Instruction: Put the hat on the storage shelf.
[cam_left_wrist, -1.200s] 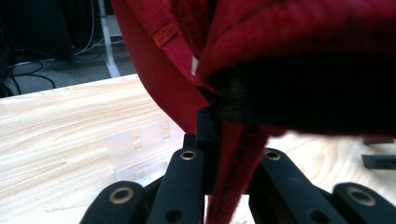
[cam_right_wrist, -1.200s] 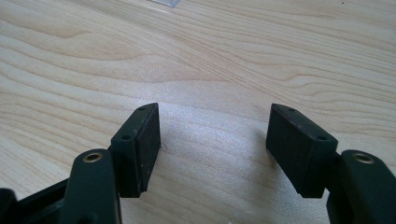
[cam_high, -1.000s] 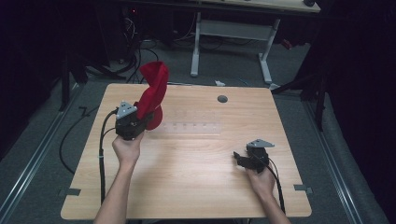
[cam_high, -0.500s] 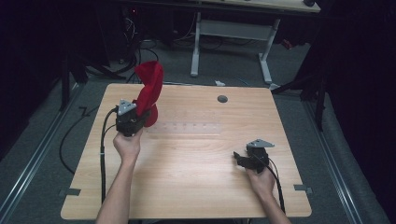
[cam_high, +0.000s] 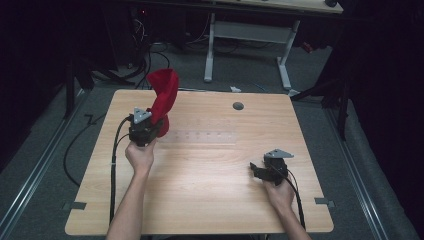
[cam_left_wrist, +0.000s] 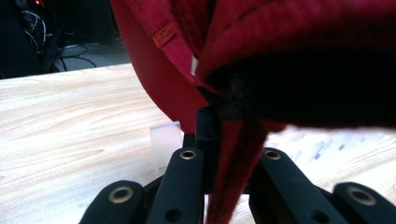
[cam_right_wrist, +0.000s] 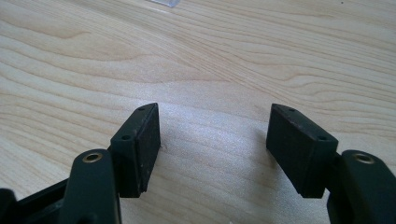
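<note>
A light wooden table (cam_high: 200, 200) bears a clear plastic strip (cam_high: 202, 136).

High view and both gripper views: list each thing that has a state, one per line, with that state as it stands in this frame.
Red cloth: lifted off the table, bunched, hanging from the left gripper.
Left gripper: shut on the red cloth, raised over the table's far left part.
Right gripper: open, empty, low over bare wood near the table's right front.
Table: bare wood around the grippers.
</note>
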